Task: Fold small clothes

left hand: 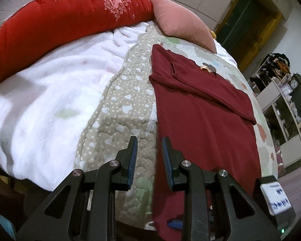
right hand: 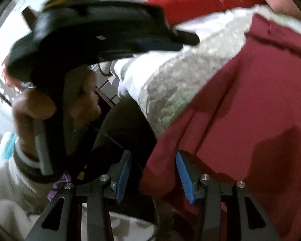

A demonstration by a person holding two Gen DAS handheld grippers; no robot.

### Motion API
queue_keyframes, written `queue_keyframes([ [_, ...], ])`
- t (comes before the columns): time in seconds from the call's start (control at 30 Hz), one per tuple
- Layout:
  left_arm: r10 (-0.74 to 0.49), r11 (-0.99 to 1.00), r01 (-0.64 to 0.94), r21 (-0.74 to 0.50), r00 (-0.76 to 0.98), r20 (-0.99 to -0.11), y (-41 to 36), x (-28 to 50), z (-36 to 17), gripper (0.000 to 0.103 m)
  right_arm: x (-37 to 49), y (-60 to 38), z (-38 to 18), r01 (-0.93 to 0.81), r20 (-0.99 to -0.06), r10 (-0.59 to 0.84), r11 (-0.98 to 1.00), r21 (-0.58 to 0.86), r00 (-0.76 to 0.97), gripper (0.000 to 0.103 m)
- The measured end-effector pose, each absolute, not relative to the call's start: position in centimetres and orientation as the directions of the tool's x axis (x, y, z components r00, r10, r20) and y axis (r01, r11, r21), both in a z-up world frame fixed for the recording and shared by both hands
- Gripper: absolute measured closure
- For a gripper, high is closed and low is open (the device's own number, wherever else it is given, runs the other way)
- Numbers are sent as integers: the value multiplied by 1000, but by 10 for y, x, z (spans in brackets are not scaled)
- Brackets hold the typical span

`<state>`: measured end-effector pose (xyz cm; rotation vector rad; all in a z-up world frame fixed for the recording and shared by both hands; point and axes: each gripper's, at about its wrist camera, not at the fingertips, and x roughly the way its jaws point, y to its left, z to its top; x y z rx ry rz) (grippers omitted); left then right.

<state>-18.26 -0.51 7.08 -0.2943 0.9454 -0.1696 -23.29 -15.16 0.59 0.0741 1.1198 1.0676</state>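
Lying lengthwise from near to far on the quilt (left hand: 118, 100), the maroon garment (left hand: 200, 120) has its near hem between the parted right gripper (right hand: 153, 177); the left gripper (left hand: 149, 160), also parted and empty, hovers at its left edge.

Even indoor light, left view sharp, right view motion-blurred, fisheye bending, dark vignetted corners

Home bedroom indicated: bed (left hand: 40, 100) covered by quilted heart-print bedspread (left hand: 118, 104), pink ribbed pillow (left hand: 182, 22), cluttered white shelving (left hand: 285, 108) alongside.
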Motion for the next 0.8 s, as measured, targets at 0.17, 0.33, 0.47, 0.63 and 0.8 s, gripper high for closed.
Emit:
queue_keyframes([
  [0.17,-293,947,48,-318,537,-791,-12,-195,64,79,-236,-181,17,-659,-697,715,549,514,52,58],
  [0.33,-317,948,133,-290,492,-811,-27,-222,57,79,-248,-262,43,-601,-710,679,651,464,186,56],
  [0.47,-344,938,133,-320,465,-816,-33,-232,54,79,-257,-307,47,-546,-749,609,734,405,263,53],
  [0.63,-424,904,144,-403,437,-793,-39,-249,63,79,-274,-342,49,-492,-784,542,794,358,303,53],
  [0.8,-485,873,176,-456,431,-761,-63,-262,69,40,-282,-384,45,-333,-772,525,844,420,357,39],
])
